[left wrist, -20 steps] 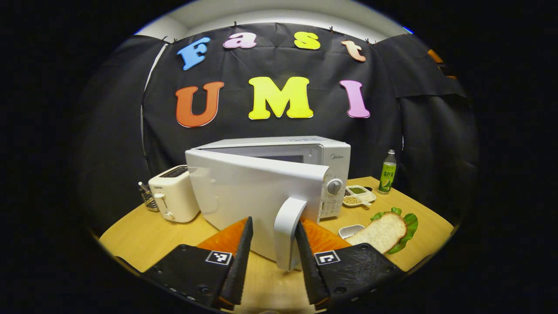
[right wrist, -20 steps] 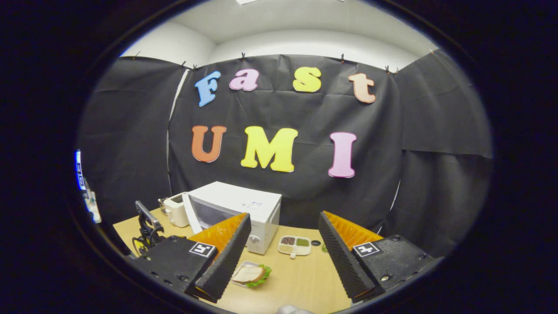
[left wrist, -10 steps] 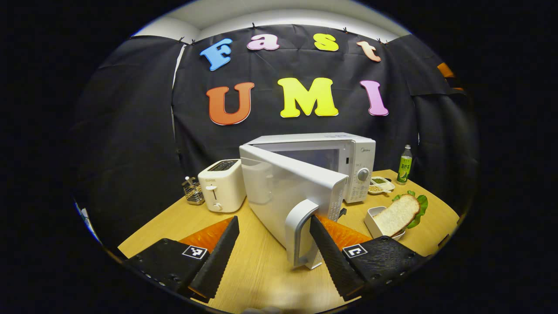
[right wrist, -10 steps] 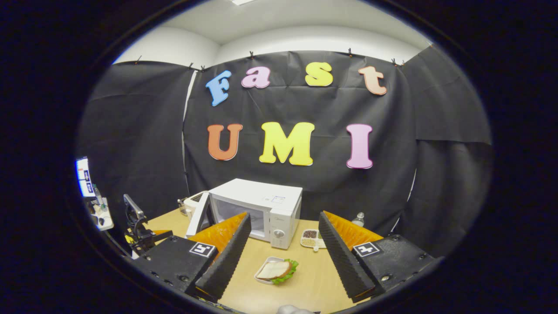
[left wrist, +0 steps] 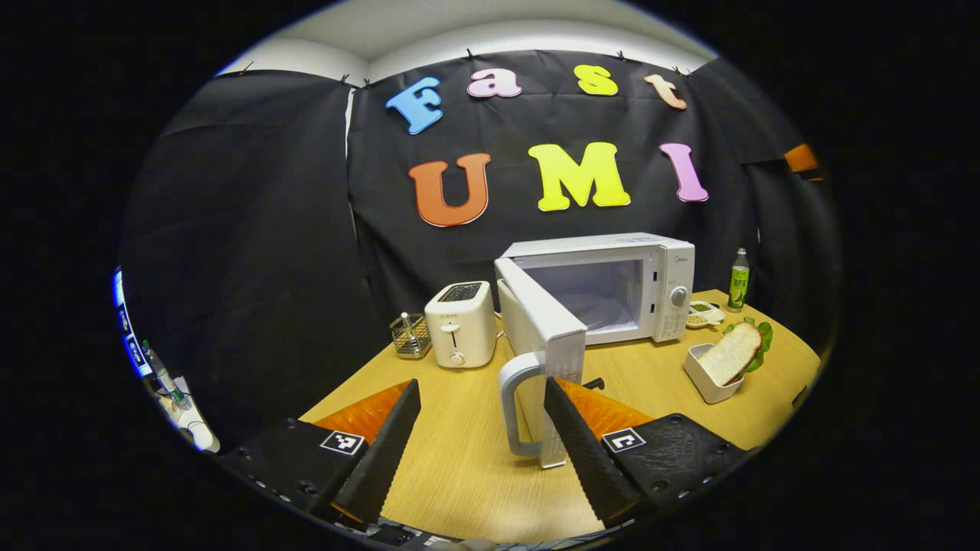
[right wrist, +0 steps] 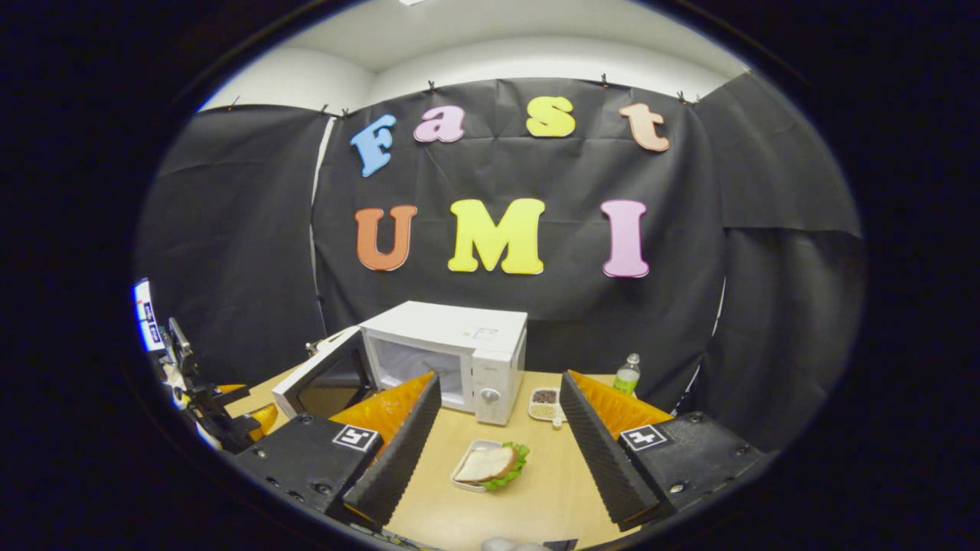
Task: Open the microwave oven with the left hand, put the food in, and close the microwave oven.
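The white microwave oven [left wrist: 605, 287] is seen at the table's [left wrist: 467, 467] back edge, door [left wrist: 540, 321] swung wide, cavity exposed. The sandwich dish [right wrist: 488, 465] sits mid-table with open room around it. The left gripper [left wrist: 481, 436] is spread beside the door handle [left wrist: 517, 405]; the right gripper [right wrist: 494, 440] hangs apart above the dish.
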Motion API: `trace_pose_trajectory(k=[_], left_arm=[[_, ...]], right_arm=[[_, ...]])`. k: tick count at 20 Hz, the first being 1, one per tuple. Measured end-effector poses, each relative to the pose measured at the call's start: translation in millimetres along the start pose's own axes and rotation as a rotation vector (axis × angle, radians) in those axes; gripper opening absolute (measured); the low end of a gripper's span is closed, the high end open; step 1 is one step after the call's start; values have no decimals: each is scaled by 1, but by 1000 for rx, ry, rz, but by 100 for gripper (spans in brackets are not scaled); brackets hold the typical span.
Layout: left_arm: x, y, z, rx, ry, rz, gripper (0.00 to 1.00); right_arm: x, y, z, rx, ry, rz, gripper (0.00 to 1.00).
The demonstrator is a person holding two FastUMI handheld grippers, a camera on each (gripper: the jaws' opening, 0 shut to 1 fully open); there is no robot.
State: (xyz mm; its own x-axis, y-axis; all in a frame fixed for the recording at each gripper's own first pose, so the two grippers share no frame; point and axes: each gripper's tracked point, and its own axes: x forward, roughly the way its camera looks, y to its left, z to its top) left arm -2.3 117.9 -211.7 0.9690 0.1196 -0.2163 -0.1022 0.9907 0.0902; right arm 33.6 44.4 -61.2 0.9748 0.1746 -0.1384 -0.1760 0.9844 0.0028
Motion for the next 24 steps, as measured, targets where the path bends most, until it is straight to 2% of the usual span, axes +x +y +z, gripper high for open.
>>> trace_pose_trajectory(k=[7, 8, 9, 11, 12, 14, 15, 16, 17, 18, 19, 20, 21, 22, 23, 24], left_arm=[[-39, -4, 35, -2, -71, -41, 97], [-45, -8, 42, -3, -82, -51, 96], [-51, -12, 51, -6, -99, -64, 96], [-60, -24, 72, -5, -135, -92, 96], [-65, -27, 80, -6, -149, -99, 96], [-74, -43, 96, -34, -168, -126, 96], [-78, -47, 103, -42, -176, -126, 96], [-82, -48, 109, -49, -182, -123, 96], [-84, -52, 113, -55, -181, -120, 96], [-84, -55, 113, -60, -178, -112, 96], [-85, -58, 115, -61, -172, -107, 96], [-86, -60, 115, -56, -167, -96, 96], [-85, -61, 115, -49, -161, -82, 96], [-85, -63, 116, -42, -155, -70, 96], [-84, -66, 116, -36, -148, -58, 96], [-83, -68, 114, -31, -137, -44, 96]], right_arm=[[24, -21, -51, 75, 98, -33, 100], [29, -26, -62, 93, 120, -36, 92], [36, -28, -74, 118, 145, -33, 100], [51, -33, -102, 177, 209, -21, 100], [59, -35, -117, 213, 247, -14, 92], [78, -36, -149, 276, 322, 28, 86], [87, -37, -169, 304, 365, 37, 96], [95, -39, -183, 322, 399, 51, 84], [103, -40, -194, 344, 431, 68, 96], [113, -41, -206, 385, 465, 78, 96], [120, -39, -214, 430, 497, 100, 84], [127, -35, -222, 481, 534, 127, 94], [133, -30, -229, 524, 564, 153, 82], [141, -26, -233, 552, 593, 183, 81], [145, -23, -240, 572, 636, 207, 89], [148, -18, -241, 597, 654, 241, 87]])
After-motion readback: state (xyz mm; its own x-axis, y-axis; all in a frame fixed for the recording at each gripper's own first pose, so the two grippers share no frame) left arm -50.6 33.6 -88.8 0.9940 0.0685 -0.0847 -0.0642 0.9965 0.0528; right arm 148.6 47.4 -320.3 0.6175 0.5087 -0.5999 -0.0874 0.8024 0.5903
